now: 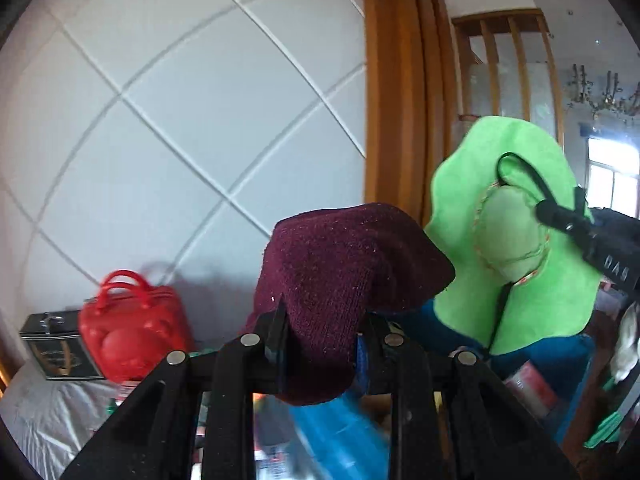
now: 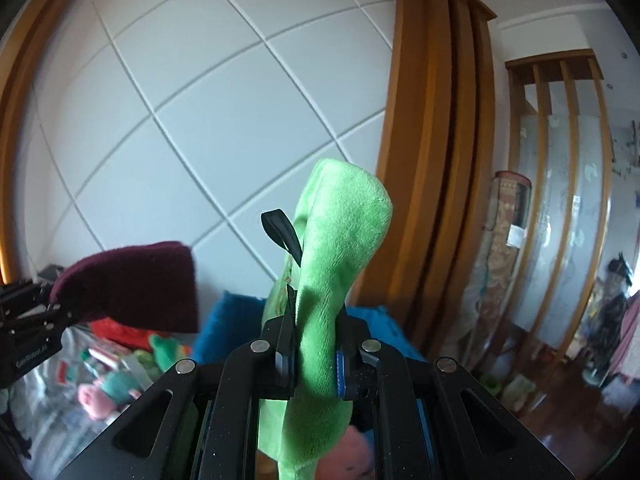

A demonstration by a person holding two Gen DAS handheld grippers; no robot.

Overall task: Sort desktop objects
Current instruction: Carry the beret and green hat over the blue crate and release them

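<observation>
In the left wrist view my left gripper (image 1: 324, 332) is shut on a maroon knitted cloth (image 1: 340, 264), which bulges up over the fingers. To its right, my right gripper (image 1: 560, 220) holds up a bright green plush piece (image 1: 520, 304) with a black strap. The right wrist view shows my right gripper (image 2: 316, 344) shut on that green plush piece (image 2: 340, 240), which stands upright between the fingers. At the left edge there, my left gripper (image 2: 56, 312) carries the maroon cloth (image 2: 132, 284). Both are raised in front of a white panelled wall.
A red toy handbag (image 1: 132, 332) and a black box (image 1: 56, 344) stand at the back left on a silver table cover (image 1: 48, 412). A blue cushion (image 1: 560, 360) lies behind the green piece. Plush toys (image 2: 100, 396) lie scattered below. A wooden door frame (image 2: 432, 160) rises on the right.
</observation>
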